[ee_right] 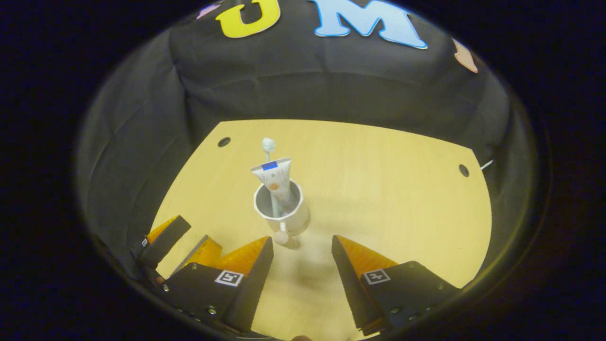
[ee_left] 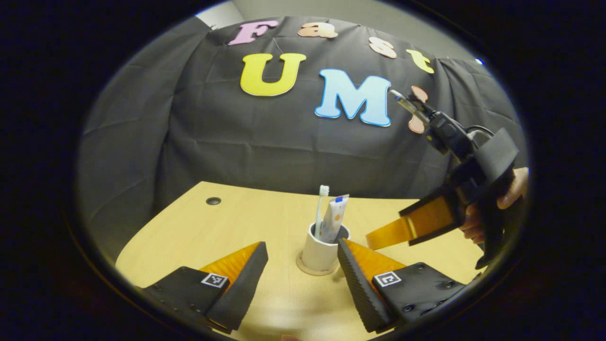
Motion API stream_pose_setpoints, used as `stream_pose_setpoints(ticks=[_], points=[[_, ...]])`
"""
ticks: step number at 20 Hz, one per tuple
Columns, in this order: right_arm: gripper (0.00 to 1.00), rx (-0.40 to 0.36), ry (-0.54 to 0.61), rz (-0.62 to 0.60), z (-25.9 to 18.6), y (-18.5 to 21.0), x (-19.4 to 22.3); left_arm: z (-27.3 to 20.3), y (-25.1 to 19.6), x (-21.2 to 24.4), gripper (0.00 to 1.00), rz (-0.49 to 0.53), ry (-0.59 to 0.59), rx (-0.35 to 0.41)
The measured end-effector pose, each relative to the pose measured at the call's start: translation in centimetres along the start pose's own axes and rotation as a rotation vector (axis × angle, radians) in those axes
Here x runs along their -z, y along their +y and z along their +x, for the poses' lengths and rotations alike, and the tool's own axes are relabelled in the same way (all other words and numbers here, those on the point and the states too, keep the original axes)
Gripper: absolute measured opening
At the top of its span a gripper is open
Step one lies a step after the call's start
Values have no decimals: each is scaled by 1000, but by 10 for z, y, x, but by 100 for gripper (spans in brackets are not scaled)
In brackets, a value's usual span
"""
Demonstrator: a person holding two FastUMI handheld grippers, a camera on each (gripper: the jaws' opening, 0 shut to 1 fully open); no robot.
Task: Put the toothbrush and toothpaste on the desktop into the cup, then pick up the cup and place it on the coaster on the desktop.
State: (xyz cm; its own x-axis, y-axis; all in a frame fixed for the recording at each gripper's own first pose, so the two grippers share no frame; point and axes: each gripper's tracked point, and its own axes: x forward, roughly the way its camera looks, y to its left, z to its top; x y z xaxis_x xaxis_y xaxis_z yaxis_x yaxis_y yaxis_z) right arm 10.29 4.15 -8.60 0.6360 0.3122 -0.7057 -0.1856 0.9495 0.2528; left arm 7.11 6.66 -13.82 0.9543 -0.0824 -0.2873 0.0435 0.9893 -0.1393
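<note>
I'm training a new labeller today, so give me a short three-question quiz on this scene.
1. True or false: the toothbrush and toothpaste stand in the cup.
2. What does the cup rest on? A) bare desk B) coaster C) a plate
3. Fill in: the left gripper is ___, open or shut.

Key: 1 true. 2 B, the coaster rims the cup's base. 3 open; its fingers stand apart on either side of the cup, not touching it.
</note>
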Motion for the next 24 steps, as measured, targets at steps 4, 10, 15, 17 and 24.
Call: stream_pose_setpoints(ticks=[4, 10, 15, 17, 24], points=[[78, 66, -131, 34, -40, -33, 3, -14, -24, -25, 96, 21, -49, 12], [78, 152, -408, 13, -109, -65, 0, -41, -62, -77, 93, -6, -137, 27], [78, 173, -569, -34, -142, -83, 8, -69, -91, -113, 92, 38, -207, 18], [77, 166, -606, -43, -149, -87, 10, -76, -99, -118, 96, 23, -219, 10], [78, 199, -727, -117, -189, -118, 11, -93, -112, -130, 95, 23, -255, -50]])
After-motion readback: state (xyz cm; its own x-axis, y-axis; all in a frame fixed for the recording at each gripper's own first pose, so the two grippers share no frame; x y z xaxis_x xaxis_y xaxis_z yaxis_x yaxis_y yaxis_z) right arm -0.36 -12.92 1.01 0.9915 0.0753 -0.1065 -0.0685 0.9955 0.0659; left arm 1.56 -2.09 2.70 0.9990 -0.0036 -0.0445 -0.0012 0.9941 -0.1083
